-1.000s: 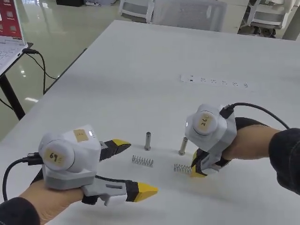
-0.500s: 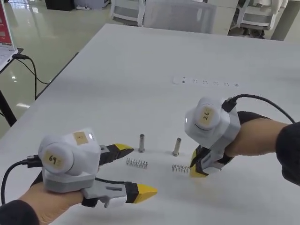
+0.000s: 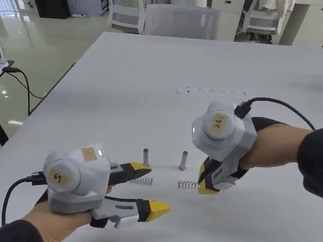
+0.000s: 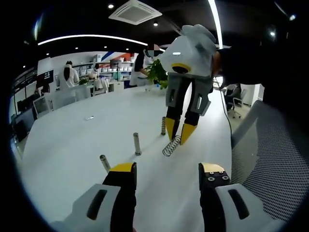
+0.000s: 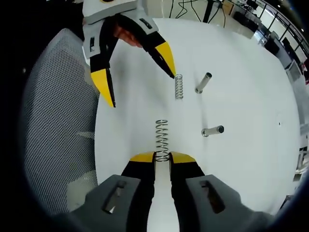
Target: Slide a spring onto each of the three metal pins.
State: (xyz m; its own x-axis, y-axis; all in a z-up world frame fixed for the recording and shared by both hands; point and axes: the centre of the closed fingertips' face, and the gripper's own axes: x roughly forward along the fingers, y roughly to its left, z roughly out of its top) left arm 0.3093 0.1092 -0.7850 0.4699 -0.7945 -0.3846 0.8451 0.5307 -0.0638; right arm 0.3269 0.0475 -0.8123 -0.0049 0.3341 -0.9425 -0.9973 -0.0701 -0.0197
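My right gripper point(image 5: 162, 157) is shut on the near end of a thin wire spring point(image 5: 161, 135), which sticks out forward from its yellow tips. In the head view this spring point(image 3: 187, 184) lies just in front of the right-hand metal pin point(image 3: 183, 160). A second pin point(image 3: 146, 156) stands upright to its left. A loose spring point(image 3: 145, 180) lies on the white table beside the upper finger of my left gripper point(image 3: 146, 187), which is open and holds nothing. In the left gripper view, the right gripper point(image 4: 179, 137) hangs ahead of my left gripper point(image 4: 167, 168).
The white table point(image 3: 151, 75) stretches far back, with a flush socket strip point(image 3: 209, 92) in the middle. Office chairs point(image 3: 179, 20) stand behind the far edge. A cable point(image 3: 280, 107) trails from the right gripper. The table's left edge drops to the floor.
The head camera has shifted, so the whole scene sits lower and further left. My left gripper has come closer to the loose spring. The right gripper stays shut on its spring.
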